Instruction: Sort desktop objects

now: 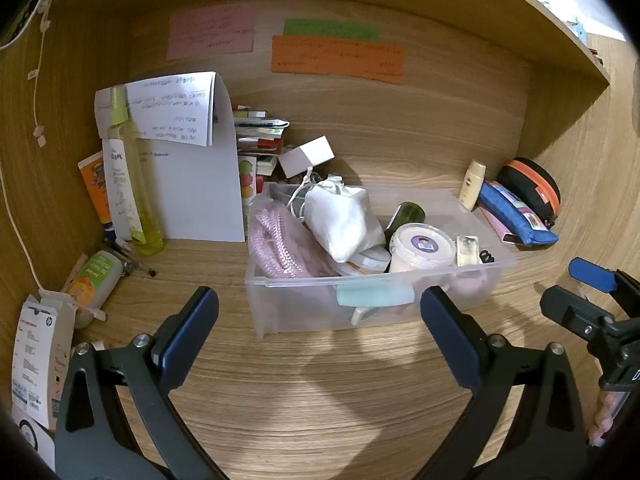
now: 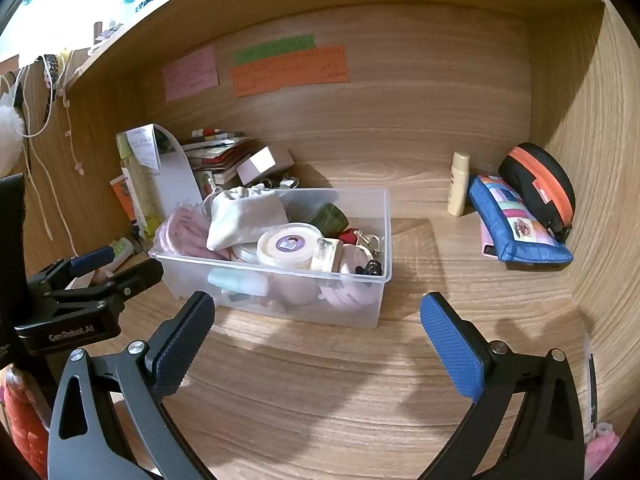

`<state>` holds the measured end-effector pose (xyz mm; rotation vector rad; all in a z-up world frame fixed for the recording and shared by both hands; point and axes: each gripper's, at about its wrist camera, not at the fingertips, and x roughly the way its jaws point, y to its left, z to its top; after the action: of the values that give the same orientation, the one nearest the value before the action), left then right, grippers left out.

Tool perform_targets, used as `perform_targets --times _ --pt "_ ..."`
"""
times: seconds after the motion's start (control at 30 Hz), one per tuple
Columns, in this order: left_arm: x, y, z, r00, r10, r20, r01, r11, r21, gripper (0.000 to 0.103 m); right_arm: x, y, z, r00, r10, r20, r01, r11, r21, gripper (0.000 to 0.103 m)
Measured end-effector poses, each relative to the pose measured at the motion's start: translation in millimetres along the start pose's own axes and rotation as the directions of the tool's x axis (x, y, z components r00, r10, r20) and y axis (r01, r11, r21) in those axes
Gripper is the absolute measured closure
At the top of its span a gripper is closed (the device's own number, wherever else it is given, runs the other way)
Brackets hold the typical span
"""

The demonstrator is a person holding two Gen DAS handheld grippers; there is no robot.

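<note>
I'm holding both grippers — left gripper (image 1: 320, 312), right gripper (image 2: 316, 320) — spread wide, empty, hovering seemingly before the clear bin (image 1: 372, 280).

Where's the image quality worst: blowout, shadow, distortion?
Left wrist view: the top-right corner is blown out, the open left gripper throws shadows on the desk, and fisheye bends the shelf edges. Right wrist view: the top-left is blown out, and the clear bin shades the desk.

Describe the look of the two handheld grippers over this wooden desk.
Both grippers, left gripper and right gripper, have black triangular-cutout arms with silver screws, each ending in a flat rectangular blue textured pad. Seen from the right wrist view, the left unit's black body carries white lettering, "GenRobot.AI".
</note>
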<state>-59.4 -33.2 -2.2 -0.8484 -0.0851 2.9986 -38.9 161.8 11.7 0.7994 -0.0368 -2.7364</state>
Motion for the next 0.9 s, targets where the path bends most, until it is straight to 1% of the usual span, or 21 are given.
perform_targets --times 0.37,0.9 --pt "1 -7 0 1.000 -0.019 -0.010 0.019 1.000 0.006 0.001 3 -3 -3 1.000 0.024 -0.018 -0.023 0.999 0.022 0.000" --pt "0 -12 1 0.999 -0.038 -0.006 0.038 0.999 0.012 0.001 2 -1 -1 1.000 0.026 -0.017 -0.026 0.999 0.019 0.000"
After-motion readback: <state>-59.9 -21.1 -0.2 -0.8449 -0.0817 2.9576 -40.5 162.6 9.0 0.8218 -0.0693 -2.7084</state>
